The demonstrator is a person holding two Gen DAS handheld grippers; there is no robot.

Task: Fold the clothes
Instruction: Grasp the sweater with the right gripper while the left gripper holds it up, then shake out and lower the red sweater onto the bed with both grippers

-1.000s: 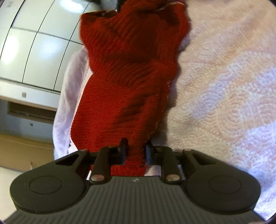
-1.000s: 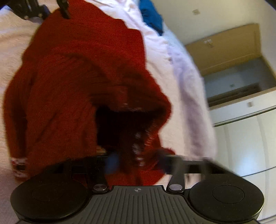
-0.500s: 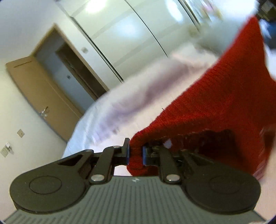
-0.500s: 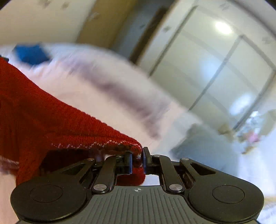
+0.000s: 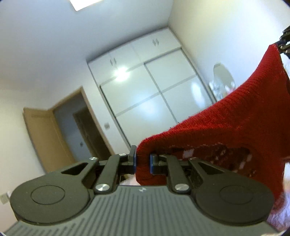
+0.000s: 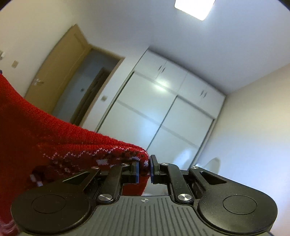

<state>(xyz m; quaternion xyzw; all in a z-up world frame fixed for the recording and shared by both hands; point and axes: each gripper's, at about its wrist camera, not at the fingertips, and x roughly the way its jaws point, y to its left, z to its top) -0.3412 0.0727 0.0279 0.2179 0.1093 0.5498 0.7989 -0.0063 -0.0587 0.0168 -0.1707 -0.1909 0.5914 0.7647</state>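
Two tongs hold a red knitted sweater (image 5: pixel 226 127) aloft in a bedroom, each clenched on a fold of the knit; the left tongs (image 5: pixel 142 161) pinch a plain red corner, the right tongs (image 6: pixel 144 168) a corner with a white zigzag pattern; the cloth stretches between them, running off the right edge of the left wrist view and off the left edge of the right wrist view, so most of the garment is cut off; whatever hangs below is hidden behind the black bodies of the tools; the far tip of the sweater in the left wrist view meets a dark mechanism at the frame's edge, too small to make out; a pale rounded shape by the wardrobe is blurred beyond telling; behind, white sliding wardrobe doors (image 6: pixel 163 112), an open wooden door (image 6: pixel 59 72) and a ceiling light (image 6: pixel 194 8); open air lies ahead of both tools up to the wardrobe.
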